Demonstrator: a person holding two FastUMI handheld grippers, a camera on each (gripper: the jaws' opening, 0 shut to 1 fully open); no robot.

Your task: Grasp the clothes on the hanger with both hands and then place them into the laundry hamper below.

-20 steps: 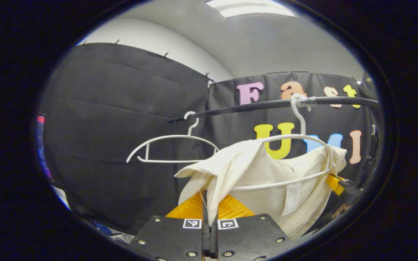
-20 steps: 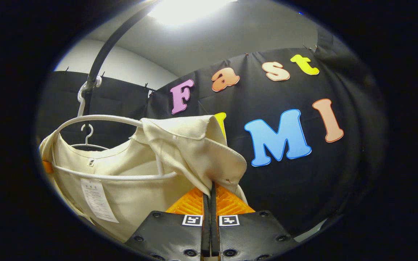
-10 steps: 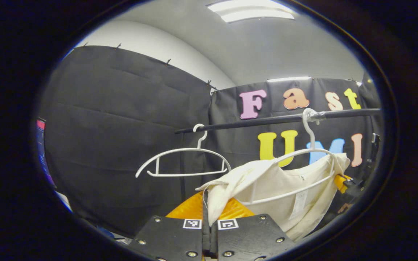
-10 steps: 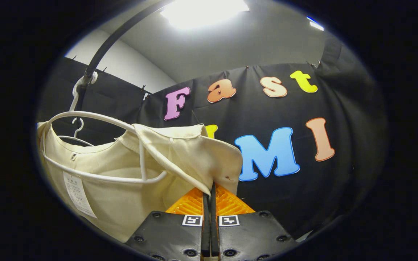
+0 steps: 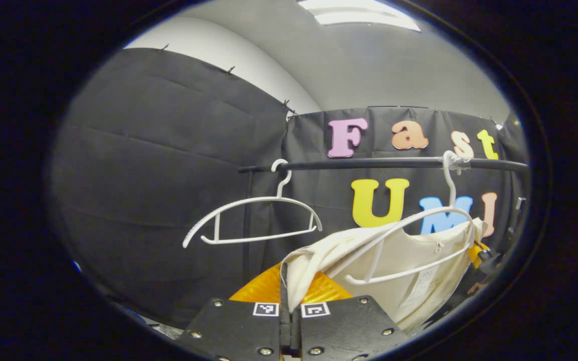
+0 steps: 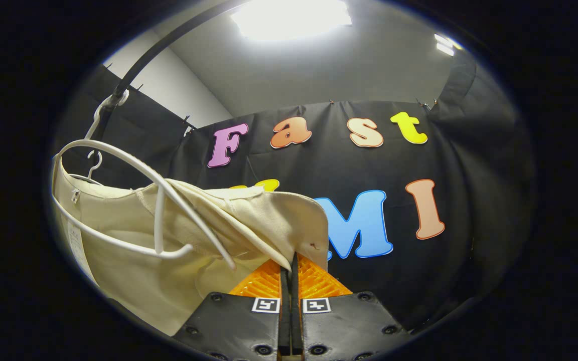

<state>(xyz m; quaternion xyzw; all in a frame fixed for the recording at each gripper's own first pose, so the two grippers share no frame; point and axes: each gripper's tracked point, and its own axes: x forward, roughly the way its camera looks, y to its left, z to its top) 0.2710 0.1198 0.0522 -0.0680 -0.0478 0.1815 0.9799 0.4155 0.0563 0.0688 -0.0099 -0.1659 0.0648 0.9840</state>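
A cream garment (image 5: 409, 260) hangs partly off a white hanger (image 5: 419, 220) hooked on a black rail (image 5: 369, 163). In the left gripper view my left gripper (image 5: 285, 281) is shut on the garment's near shoulder, the cloth bunched between the fingers. In the right gripper view the cream garment (image 6: 133, 240) spreads to the left, and my right gripper (image 6: 290, 260) is shut on its other shoulder. The white hanger (image 6: 133, 175) is tilted there, one arm poking out above the cloth. The right gripper (image 5: 479, 255) also shows far right in the left gripper view, behind the garment.
A second white hanger (image 5: 254, 220), bare, hangs on the same rail to the left of the garment. The black rail (image 6: 138, 65) curves up over the right gripper. Black cloth walls close in behind and on both sides.
Both grippers have pulled the garment's shoulders down and off the hanger's arms. The hanger now tilts and stands more exposed above the cloth. Both grips have held.
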